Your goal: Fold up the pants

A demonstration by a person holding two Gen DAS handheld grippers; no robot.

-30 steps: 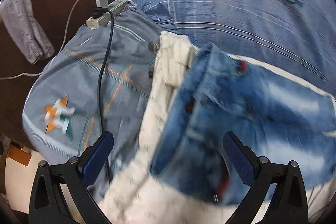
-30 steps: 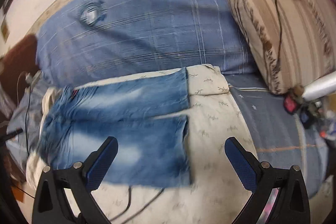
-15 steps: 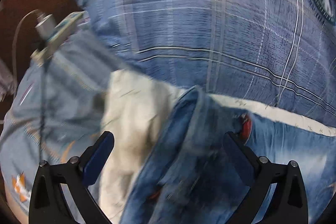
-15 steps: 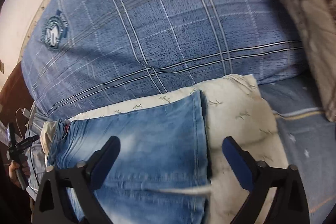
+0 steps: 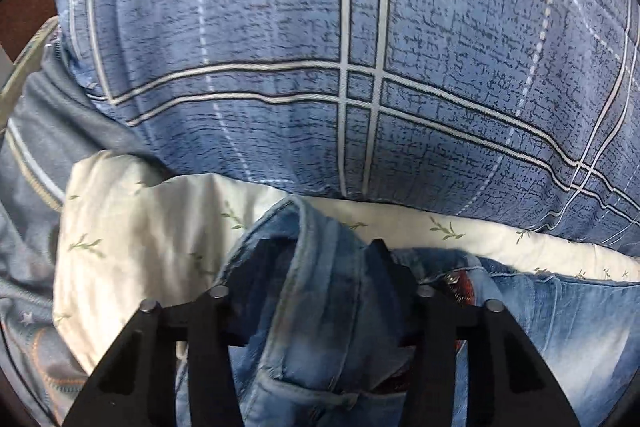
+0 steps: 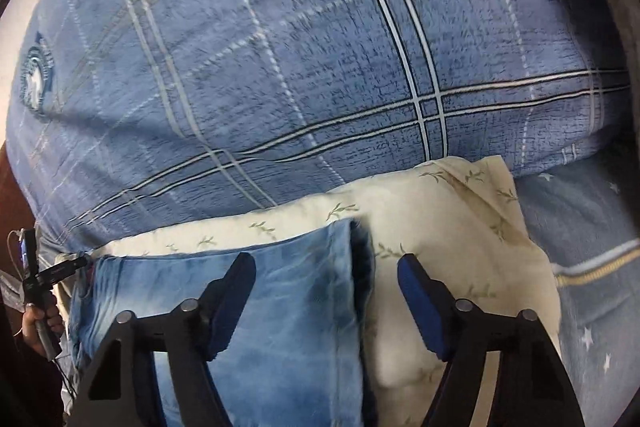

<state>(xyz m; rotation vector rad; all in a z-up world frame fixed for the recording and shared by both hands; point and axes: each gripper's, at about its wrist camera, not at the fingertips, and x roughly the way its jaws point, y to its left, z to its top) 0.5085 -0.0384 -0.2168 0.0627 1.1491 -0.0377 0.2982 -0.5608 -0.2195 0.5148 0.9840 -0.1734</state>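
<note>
Faded blue jeans [image 6: 288, 307] lie flat on a cream leaf-print blanket [image 6: 448, 235]. In the left wrist view my left gripper [image 5: 324, 259] has its fingers closed in on the bunched waistband [image 5: 320, 291] of the jeans, which fills the gap between them. In the right wrist view my right gripper [image 6: 326, 291] is partly closed and straddles the far leg's hem edge [image 6: 356, 267], with the left finger over denim and the right finger over blanket. Whether it touches the cloth, I cannot tell.
A big blue plaid pillow [image 5: 360, 67] [image 6: 320, 67] rises right behind the blanket. Grey-blue bedding [image 6: 592, 247] lies to the right and more [image 5: 36, 155] to the left. The person's hand holding the other gripper [image 6: 40, 319] shows at the far left.
Both grippers dropped forward to the far edge of the jeans. The left fingers closed from wide open onto the waistband. The right fingers narrowed around the leg hem.
</note>
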